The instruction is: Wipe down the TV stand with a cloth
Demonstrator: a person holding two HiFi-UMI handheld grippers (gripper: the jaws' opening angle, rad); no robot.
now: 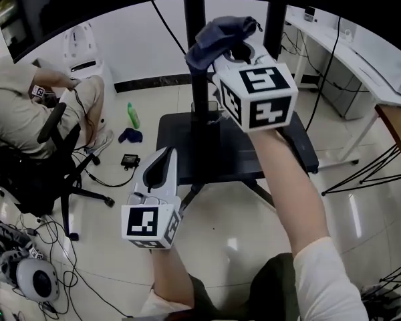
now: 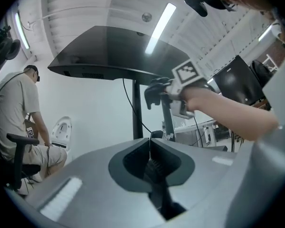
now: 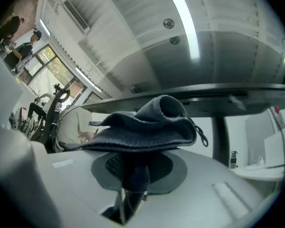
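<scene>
Cloth (image 1: 214, 35) sits bunched in the right gripper (image 1: 235, 51), which the head view shows raised beside the TV stand's post (image 1: 196, 85). The stand's dark base (image 1: 187, 132) lies below on a glossy tiled floor (image 1: 220, 236), with a seated person (image 1: 27, 105) and a green bottle (image 1: 132, 115) off left. The left gripper (image 1: 163, 160) hangs low.

Left gripper view: its 2 jaws meet with nothing between them, under the TV screen (image 2: 109, 51).

Right gripper view: the jaws clamp a fold of the cloth. Pressing its loose bulk flat on the post should wipe best.

Post (image 1: 198, 65) stands just beside the cloth (image 1: 214, 35), screen (image 2: 109, 51) overhead; floor (image 1: 227, 233) lies open before the base (image 1: 177, 136), chair (image 1: 33, 176) crowds the left.
</scene>
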